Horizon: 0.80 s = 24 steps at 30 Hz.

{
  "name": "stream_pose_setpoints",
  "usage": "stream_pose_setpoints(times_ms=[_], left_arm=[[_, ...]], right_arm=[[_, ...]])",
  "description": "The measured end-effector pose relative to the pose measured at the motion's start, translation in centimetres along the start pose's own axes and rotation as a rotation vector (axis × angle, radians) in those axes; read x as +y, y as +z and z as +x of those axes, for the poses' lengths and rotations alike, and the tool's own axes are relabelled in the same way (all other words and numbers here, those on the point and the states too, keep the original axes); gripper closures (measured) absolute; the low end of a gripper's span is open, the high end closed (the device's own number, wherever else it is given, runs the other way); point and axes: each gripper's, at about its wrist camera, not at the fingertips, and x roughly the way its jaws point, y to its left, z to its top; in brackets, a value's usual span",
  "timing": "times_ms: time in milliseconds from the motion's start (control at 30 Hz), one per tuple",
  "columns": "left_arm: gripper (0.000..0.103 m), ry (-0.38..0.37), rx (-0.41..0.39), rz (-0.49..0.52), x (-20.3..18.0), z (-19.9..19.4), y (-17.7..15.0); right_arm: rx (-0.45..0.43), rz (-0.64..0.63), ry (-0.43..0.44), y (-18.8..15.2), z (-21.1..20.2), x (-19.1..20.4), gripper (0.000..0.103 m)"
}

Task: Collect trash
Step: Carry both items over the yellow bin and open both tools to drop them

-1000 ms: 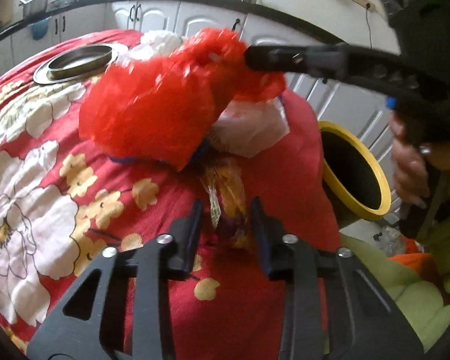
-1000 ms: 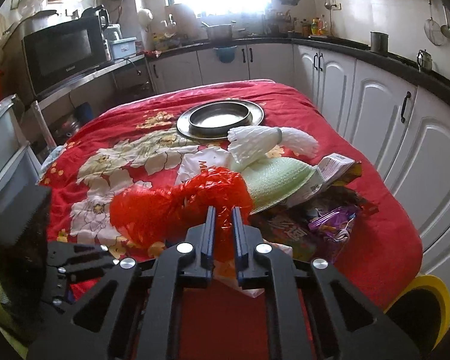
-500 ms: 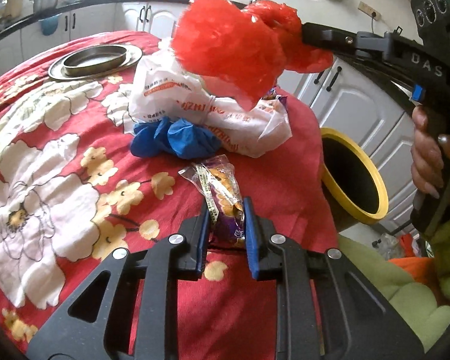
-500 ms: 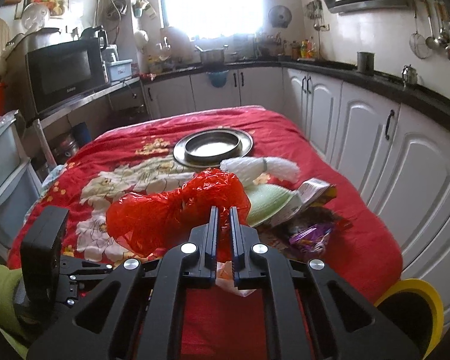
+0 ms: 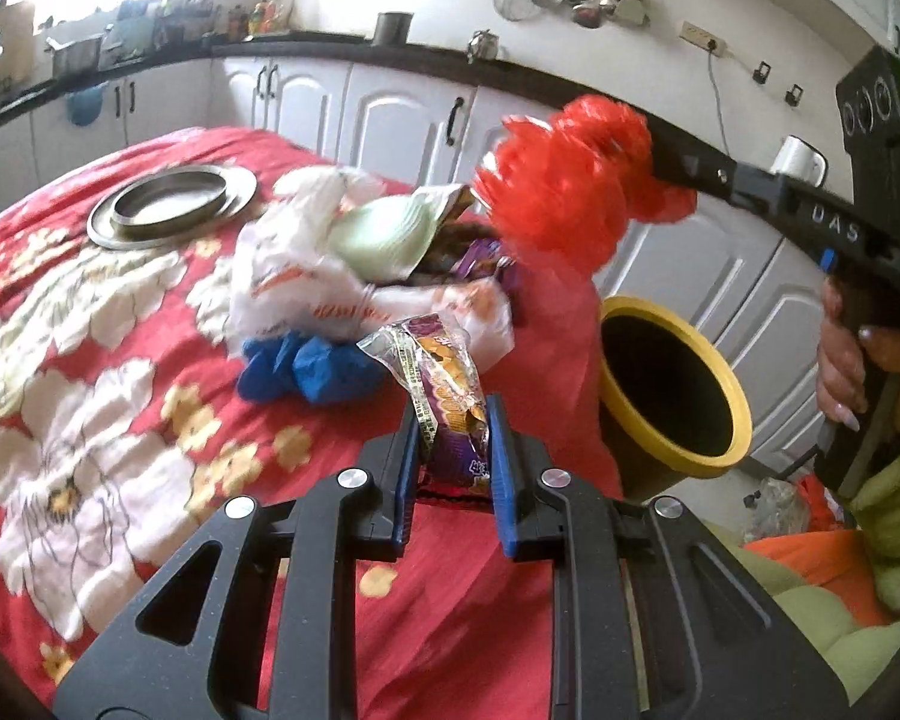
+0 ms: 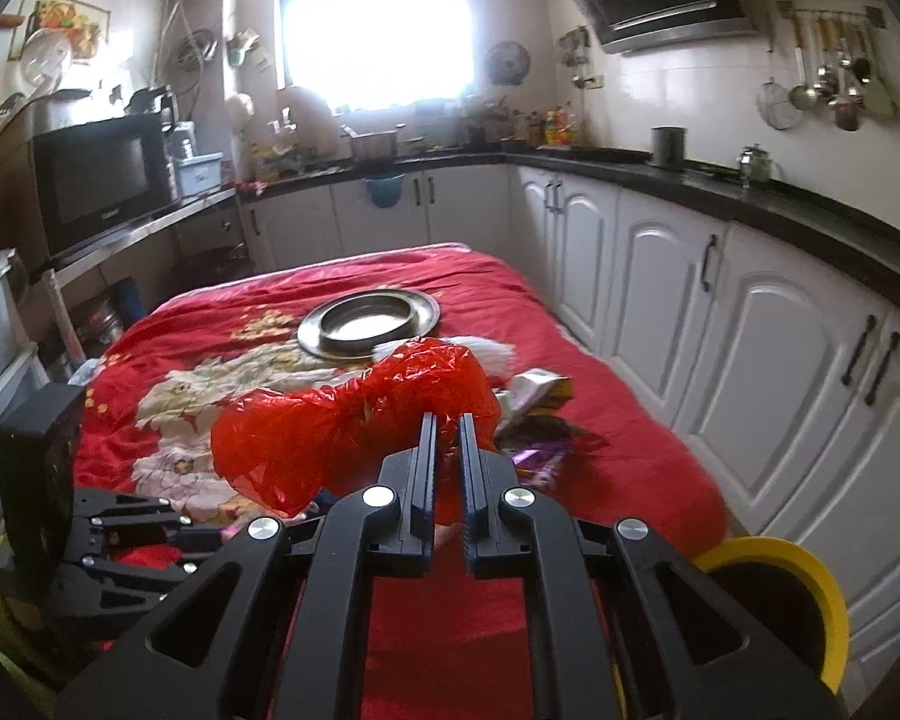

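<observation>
The left tool (image 5: 453, 420) is gripping a purple snack wrapper (image 5: 450, 384) between its blue pads, its jaws narrow and pressing on both sides of the packet, which is sticking up and leaning left above the red floral cloth (image 5: 120, 312) covering the desk. Just beyond it, a blue crumpled glove (image 5: 306, 366) is lying on the cloth, touching a white printed plastic bag (image 5: 306, 276) that is heaped with a pale green bowl-shaped piece (image 5: 384, 234) and darker wrappers. The right tool (image 6: 447, 420) is clamping a crumpled red plastic bag (image 6: 330, 420), jaws almost closed on it; in the left wrist view that bag (image 5: 564, 192) is hanging in the air at the far right, above the desk's right edge. A yellow-rimmed bin (image 5: 672, 384) is standing beside the desk on the right, below the red bag, its dark mouth open. A round metal plate (image 5: 171, 204) is sitting at the far left of the cloth, well apart from the trash heap. A hand (image 5: 858, 360) is holding the right tool's handle.
</observation>
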Motion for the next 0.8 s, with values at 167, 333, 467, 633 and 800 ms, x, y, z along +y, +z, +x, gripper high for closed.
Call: stream_pose_setpoints(times_ms=[167,333,467,633,800], left_arm=[[0.088,-0.021,-0.026,0.031,-1.6,0.1,1.4],[0.088,-0.041,-0.043,0.070,-3.4,0.6,2.6],[0.088,-0.058,-0.055,0.094,-4.6,1.1,3.5],[0.088,-0.080,-0.066,0.118,-6.1,1.9,4.4],[0.088,-0.106,-0.066,0.140,-7.6,3.0,5.1]], right_arm=[[-0.019,0.039,-0.050,-0.6,-2.0,-1.9,0.096],[-0.030,0.070,-0.094,-1.3,-3.5,-3.5,0.096],[-0.043,0.104,-0.133,-1.7,-4.9,-4.9,0.096],[-0.058,0.146,-0.183,-2.1,-6.3,-6.6,0.096],[-0.073,0.188,-0.250,-2.8,-7.8,-8.6,0.096]])
